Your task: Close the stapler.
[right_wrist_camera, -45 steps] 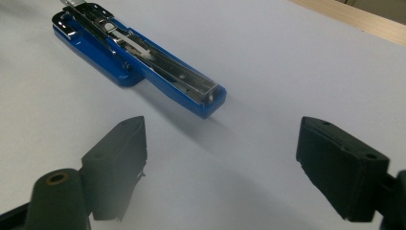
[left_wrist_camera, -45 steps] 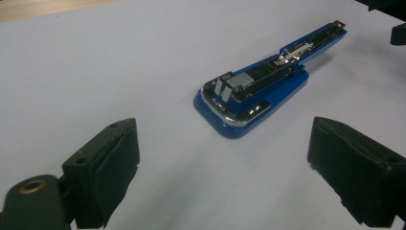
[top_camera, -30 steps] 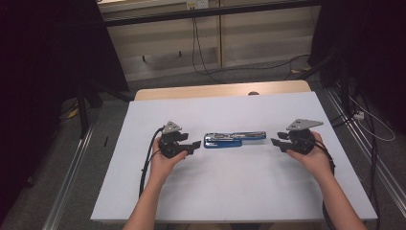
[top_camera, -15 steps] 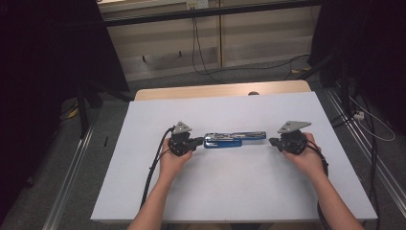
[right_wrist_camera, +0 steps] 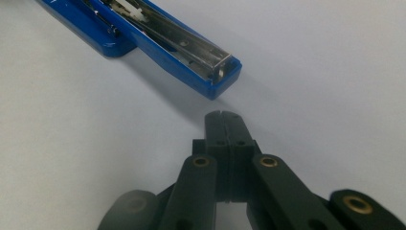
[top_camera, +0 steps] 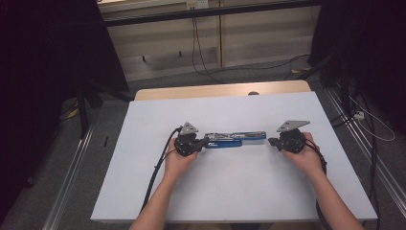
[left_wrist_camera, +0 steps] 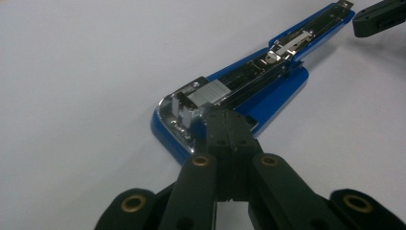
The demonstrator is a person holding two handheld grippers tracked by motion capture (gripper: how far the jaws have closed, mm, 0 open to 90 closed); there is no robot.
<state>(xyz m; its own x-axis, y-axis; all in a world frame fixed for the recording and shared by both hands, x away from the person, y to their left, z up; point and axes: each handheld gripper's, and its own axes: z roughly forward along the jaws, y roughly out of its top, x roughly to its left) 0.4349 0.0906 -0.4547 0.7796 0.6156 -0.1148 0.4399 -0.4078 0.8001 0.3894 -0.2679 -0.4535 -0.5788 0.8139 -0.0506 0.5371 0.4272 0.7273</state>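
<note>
Here, nearest the person, two forearms come up over the white table [top_camera: 239, 191], each hand wrapped round a gripper. The landmark is the blue stapler [top_camera: 234, 139], which lies flat and swung fully open on the sheet, roughly midway between the hands, its long axis running from one gripper to the other.

At the stapler's left end sits the left gripper [top_camera: 200, 142]. In the left gripper view its jaws are pressed together with nothing between them, and their joined tip [left_wrist_camera: 225, 125] rests over the metal head of the stapler [left_wrist_camera: 249, 93], at or just above it; contact cannot be told for sure. Its black cable trails back along the forearm.

Off the stapler's right end is the right gripper [top_camera: 274, 142], its jaws likewise closed on nothing. In the right gripper view the tip [right_wrist_camera: 224, 120] stands just short of the blue end of the stapler [right_wrist_camera: 163, 40], with a strip of bare table between them.

Beyond the stapler the sheet runs on to a strip of wooden tabletop [top_camera: 215, 91], and past that lie grey floor [top_camera: 249, 72] and loose cables.
</note>
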